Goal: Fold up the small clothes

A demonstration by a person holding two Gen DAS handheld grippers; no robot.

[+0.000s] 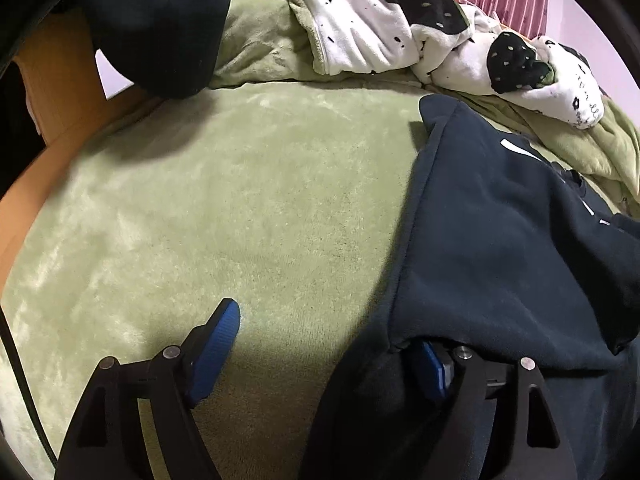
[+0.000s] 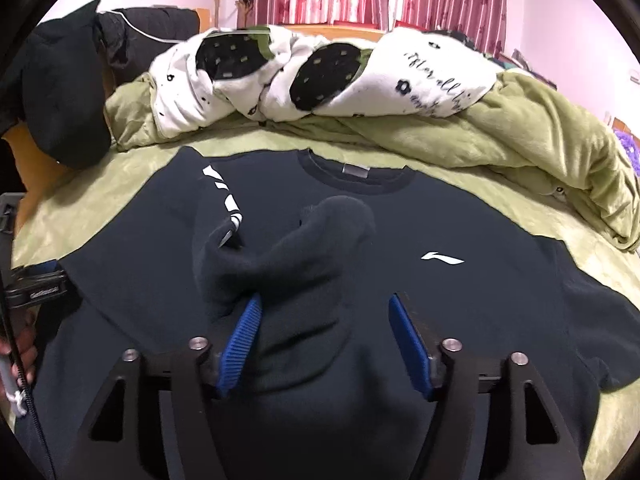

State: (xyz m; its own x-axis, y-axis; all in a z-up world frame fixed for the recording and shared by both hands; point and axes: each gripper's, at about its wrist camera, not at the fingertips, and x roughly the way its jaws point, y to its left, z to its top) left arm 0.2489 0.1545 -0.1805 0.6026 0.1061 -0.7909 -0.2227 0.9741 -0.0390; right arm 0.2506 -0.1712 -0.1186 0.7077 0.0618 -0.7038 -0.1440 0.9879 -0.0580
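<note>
With the navy sweatshirt [image 2: 400,240] flat on the green bed [image 2: 120,184], our right claw [image 2: 324,340] hangs apart over the folded-in sleeve [image 2: 280,248], left claw [image 1: 320,352] apart, probably unclamped, so smooth before folding.

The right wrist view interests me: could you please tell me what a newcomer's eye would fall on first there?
First comes the dark navy sweatshirt, spread front-up on the green blanket, with one sleeve folded in across its chest. The right gripper stands open just above that sleeve, blue fingers apart. Behind, a rumpled white quilt with black patches lies along the far side of the bed.
</note>
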